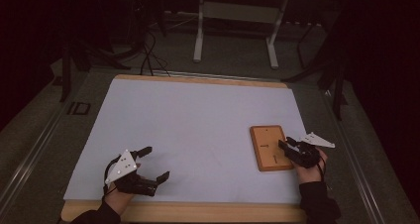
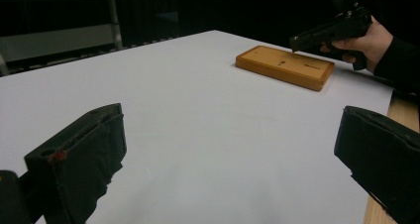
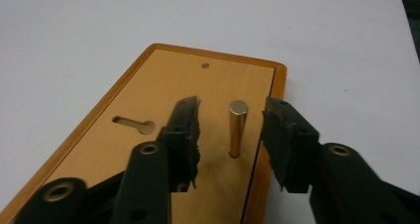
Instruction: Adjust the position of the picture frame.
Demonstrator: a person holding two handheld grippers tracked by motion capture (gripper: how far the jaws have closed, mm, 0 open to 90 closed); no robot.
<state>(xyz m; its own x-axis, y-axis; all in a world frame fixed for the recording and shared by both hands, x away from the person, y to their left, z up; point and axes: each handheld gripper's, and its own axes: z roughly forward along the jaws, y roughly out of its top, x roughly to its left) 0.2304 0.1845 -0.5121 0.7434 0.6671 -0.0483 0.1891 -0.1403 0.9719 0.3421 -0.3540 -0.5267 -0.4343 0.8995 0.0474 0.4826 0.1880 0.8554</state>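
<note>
A flat wooden board (image 1: 270, 147) lies on the white sheet at the right. A short metal peg (image 3: 236, 127) stands upright in the board (image 3: 163, 95), beside a keyhole-shaped slot (image 3: 133, 124). My right gripper (image 3: 231, 105) reaches over the board's near end with one jaw on each side of the peg. A gap shows on both sides, so the pads do not touch it. In the high view the right gripper (image 1: 287, 144) hovers at the board's right edge. My left gripper (image 1: 157, 162) rests at the near left, jaws wide open and holding nothing. The left gripper view looks across the sheet between its jaws (image 2: 230, 130) to the board (image 2: 285, 65) and the right gripper (image 2: 297, 40).
The white sheet (image 1: 198, 120) covers a wooden table whose bare edge (image 1: 198, 211) runs along the near side. A small hole (image 3: 205, 65) marks the board's far end. Beyond the table stand a white desk frame (image 1: 235, 30) and cables (image 1: 148, 55) on a dark floor.
</note>
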